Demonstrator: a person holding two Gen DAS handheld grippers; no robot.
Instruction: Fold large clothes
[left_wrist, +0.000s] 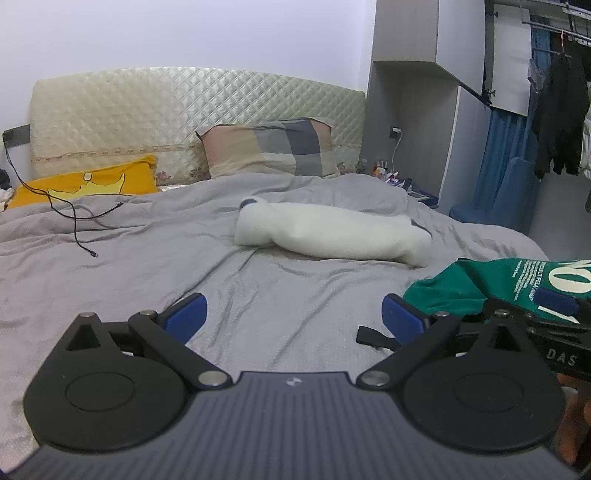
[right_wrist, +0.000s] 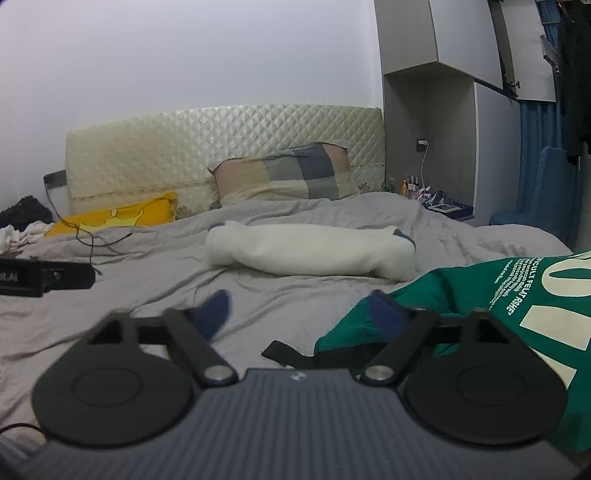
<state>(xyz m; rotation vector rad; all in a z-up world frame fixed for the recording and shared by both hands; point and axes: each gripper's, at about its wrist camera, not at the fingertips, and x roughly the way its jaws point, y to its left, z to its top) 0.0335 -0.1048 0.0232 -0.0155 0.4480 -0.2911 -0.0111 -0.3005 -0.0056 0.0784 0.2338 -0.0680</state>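
Bedroom, mid-chore: two handheld grippers hover low over a bed (left_wrist: 129, 258) dressed in a wrinkled grey sheet. The left gripper (left_wrist: 293, 314) has its blue-padded jaws spread wide with only bare sheet between them. The right gripper (right_wrist: 301, 314) likewise stands spread apart, pinching nothing; its right finger rests at the edge of a green garment (right_wrist: 517, 295) with pale printed lettering. That garment lies crumpled on the sheet at about three o'clock in both views, beside the right gripper. A black strap (right_wrist: 284, 352) trails on the sheet just in front of the right gripper's body. At twelve o'clock, beyond both tools, a rolled white blanket (left_wrist: 332, 234) lies across the mattress. Farther back, a plaid pillow (left_wrist: 269, 147) leans against the quilted headboard (left_wrist: 147, 110), with a yellow pillow (left_wrist: 92, 184) at ten o'clock and a black cable (left_wrist: 74, 218) snaking beside it.
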